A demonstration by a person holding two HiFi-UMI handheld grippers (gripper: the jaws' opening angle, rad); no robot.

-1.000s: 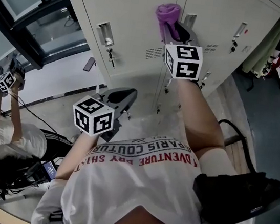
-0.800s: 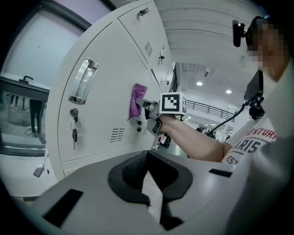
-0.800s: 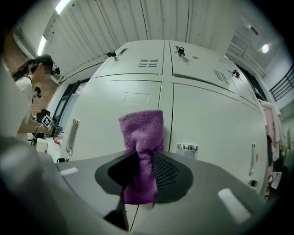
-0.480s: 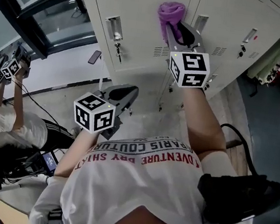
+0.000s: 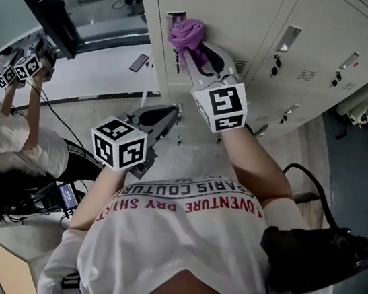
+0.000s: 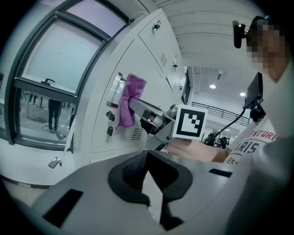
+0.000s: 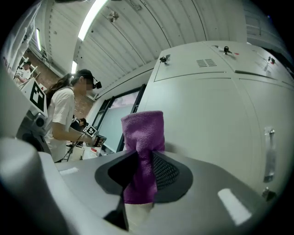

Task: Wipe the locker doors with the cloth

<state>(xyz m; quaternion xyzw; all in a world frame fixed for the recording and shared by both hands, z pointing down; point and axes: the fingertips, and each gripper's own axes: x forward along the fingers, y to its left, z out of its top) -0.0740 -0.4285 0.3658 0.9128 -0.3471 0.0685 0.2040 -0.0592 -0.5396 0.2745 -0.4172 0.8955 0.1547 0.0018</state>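
My right claw (image 7: 141, 170) is clamped tight on the purple cloth (image 7: 143, 131); the cloth stands bunched up out of the jaws, and its far end is against the pale locker door (image 7: 206, 119); from the head view it sits at that door's latch (image 5: 177, 18), on the left of the row of lockers; seen from my left claw's camera, keys (image 6: 109, 132) hang from the lock just below the cloth. My left claw (image 6: 148, 170) has hold of nothing; its jaws are closed, the ribbed pads meeting at the tips; it hangs nearer to me and to the left of the right claw, apart from the lockers. The next door to the right has its own latch (image 5: 287, 38). On the floor at the far left lies a phone (image 5: 139, 62); at the left edge another person (image 5: 6, 152) holds up a pair of grippers; a black bag (image 5: 311, 256) is at my right side.
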